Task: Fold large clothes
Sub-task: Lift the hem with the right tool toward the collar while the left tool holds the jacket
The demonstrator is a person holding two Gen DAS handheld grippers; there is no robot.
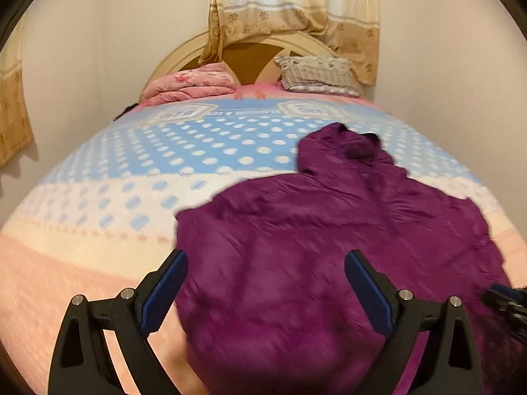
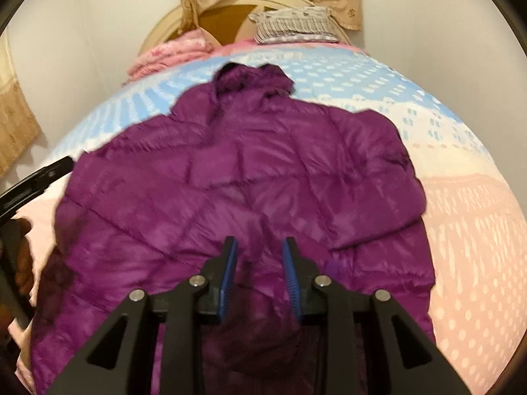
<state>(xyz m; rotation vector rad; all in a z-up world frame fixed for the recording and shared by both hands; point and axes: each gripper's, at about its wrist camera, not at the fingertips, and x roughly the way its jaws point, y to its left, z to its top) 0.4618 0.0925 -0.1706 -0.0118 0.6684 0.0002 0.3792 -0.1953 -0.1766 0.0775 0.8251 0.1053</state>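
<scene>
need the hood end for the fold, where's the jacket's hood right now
In the right wrist view the hood lies at the purple jacket's far end, pointing toward the headboard, short of the pink quilt and striped pillow.

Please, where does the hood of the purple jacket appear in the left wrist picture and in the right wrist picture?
Left wrist: hood right of centre, at mid-height.
Right wrist: hood in the upper middle, slightly left of centre.
Shared landmark: the grey striped pillow at the headboard, beyond the hood.

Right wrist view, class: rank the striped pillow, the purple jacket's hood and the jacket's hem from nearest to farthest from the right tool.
1. Jacket's hem, just below the right tool.
2. Jacket's hood, mid-bed, straight ahead.
3. Striped pillow, at the headboard, farthest.
</scene>
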